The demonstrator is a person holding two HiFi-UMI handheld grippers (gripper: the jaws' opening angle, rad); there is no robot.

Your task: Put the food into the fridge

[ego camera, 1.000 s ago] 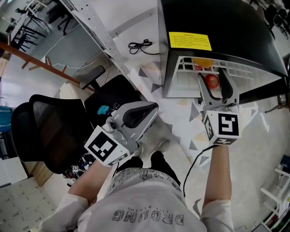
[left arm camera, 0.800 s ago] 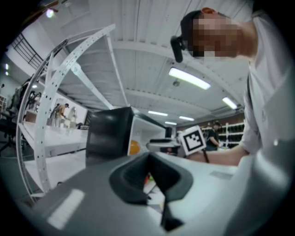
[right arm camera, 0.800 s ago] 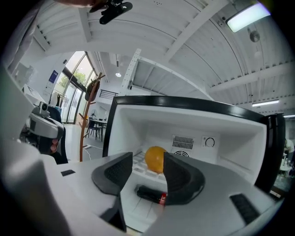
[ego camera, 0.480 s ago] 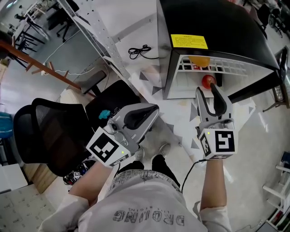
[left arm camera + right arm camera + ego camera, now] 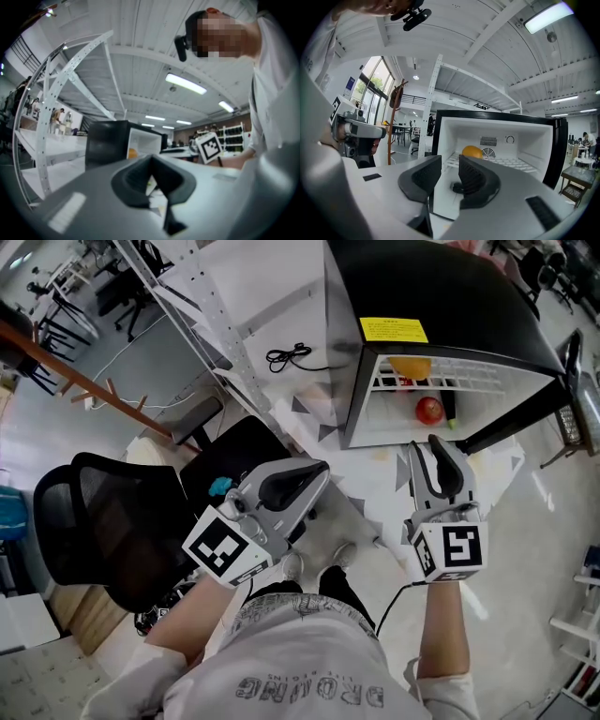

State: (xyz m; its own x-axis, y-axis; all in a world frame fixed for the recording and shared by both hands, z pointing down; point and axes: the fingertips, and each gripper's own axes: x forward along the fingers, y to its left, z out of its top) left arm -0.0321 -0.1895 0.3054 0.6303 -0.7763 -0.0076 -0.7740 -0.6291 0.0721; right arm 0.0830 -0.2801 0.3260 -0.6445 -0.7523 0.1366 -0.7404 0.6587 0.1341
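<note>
A black mini fridge (image 5: pixel 441 287) stands open on the floor. An orange (image 5: pixel 412 366) lies on its wire shelf, and a red apple (image 5: pixel 429 410) sits below beside a small dark item (image 5: pixel 450 409). My right gripper (image 5: pixel 429 448) hovers just outside the fridge opening; its jaws have just been closing, a narrow gap remains, and nothing is between them. The right gripper view looks past that gripper (image 5: pixel 450 161) into the fridge (image 5: pixel 440 140) at the orange (image 5: pixel 472 151). My left gripper (image 5: pixel 322 467) is held by my body with its jaws together (image 5: pixel 151 159) and empty.
The fridge door (image 5: pixel 525 413) stands open to the right. A black office chair (image 5: pixel 94 512) is at my left. A metal shelf rack (image 5: pixel 202 315) runs behind it, and a black cable (image 5: pixel 291 334) lies on the floor beside the fridge.
The right gripper has drawn back out of the fridge toward me, leaving the apple on the fridge floor, and its jaws have narrowed. The left gripper has barely shifted.
</note>
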